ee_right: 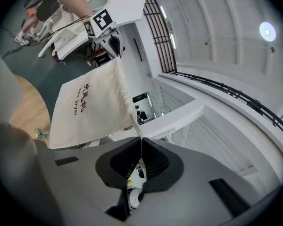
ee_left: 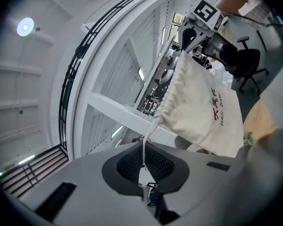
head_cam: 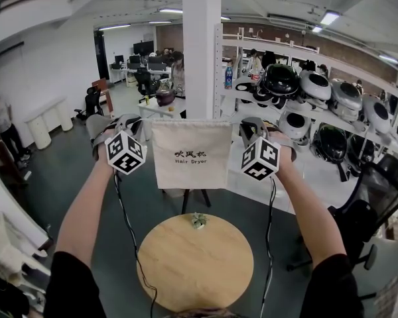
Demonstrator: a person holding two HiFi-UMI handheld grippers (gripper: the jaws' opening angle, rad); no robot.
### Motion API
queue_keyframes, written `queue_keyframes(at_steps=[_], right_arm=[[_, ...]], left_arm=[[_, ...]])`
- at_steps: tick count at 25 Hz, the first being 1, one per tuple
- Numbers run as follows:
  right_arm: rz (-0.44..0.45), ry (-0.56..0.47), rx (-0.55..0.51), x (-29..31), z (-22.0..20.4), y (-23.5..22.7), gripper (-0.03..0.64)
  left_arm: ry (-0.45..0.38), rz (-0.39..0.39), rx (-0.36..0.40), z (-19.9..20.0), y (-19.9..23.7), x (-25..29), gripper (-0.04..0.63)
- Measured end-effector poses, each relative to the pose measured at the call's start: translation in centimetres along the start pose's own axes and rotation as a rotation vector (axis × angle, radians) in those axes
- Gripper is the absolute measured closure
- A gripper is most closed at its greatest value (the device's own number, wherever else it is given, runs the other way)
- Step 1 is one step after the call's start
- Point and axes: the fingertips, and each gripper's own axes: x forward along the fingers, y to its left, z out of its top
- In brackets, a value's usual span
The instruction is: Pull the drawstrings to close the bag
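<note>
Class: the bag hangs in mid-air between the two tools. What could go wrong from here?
1. The left tool and right tool each pinch only a thin drawstring. Either cord might slip out, and the bag would swing or drop towards the round table.
2. Nothing else supports the bag, so an uneven pull could gather one side more than the other.

Matt cream cloth bag (head_cam: pixel 191 152), thin woven drawstrings (ee_left: pixel 147 140), smooth pale wooden table (head_cam: pixel 205 270).
</note>
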Motion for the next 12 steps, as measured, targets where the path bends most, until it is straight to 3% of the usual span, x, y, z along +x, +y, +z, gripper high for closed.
queue_keyframes(at_steps=[12], right_arm=[[-0.001, 0.012, 0.070, 0.3, -0.7, -1.5, 0.609]], left_arm=[[0.027, 0.051, -0.049, -0.8, 2.2, -0.1, 0.577]])
